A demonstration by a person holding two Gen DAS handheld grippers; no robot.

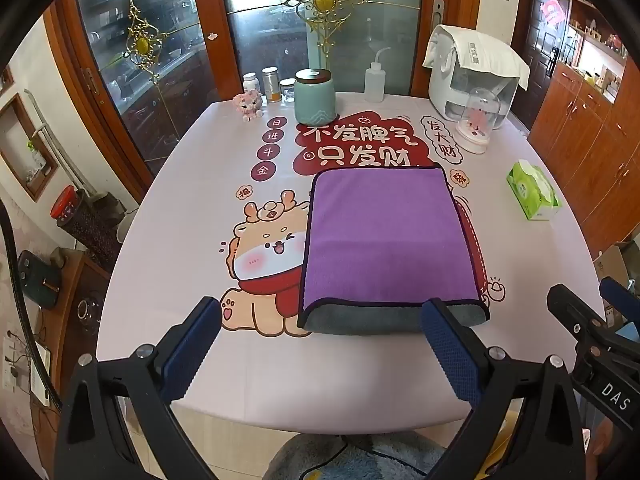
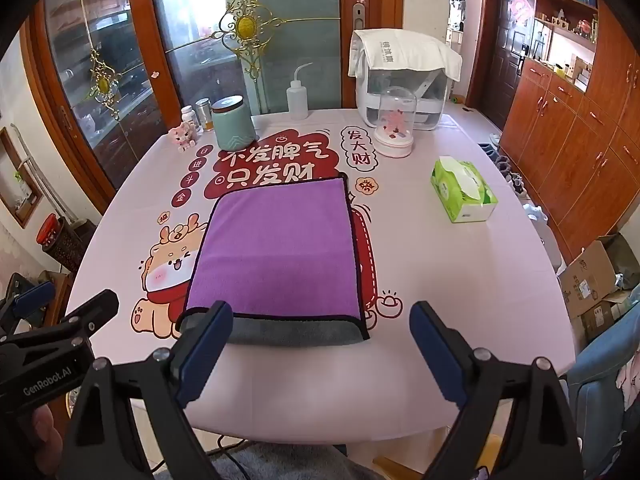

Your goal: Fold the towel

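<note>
Purple towel (image 1: pixel 384 240) folded flat at table (image 1: pixel 180 216) centre, grey underside showing at near edge, left gripper (image 1: pixel 320 344) and right gripper (image 2: pixel 320 344) both low before it, fingers wide apart, holding nothing, "GenRobot.AI" and "DAS" printed on gripper bodies

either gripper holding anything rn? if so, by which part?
Nothing held. Left gripper and right gripper are both open, short of the folded purple towel.
</note>
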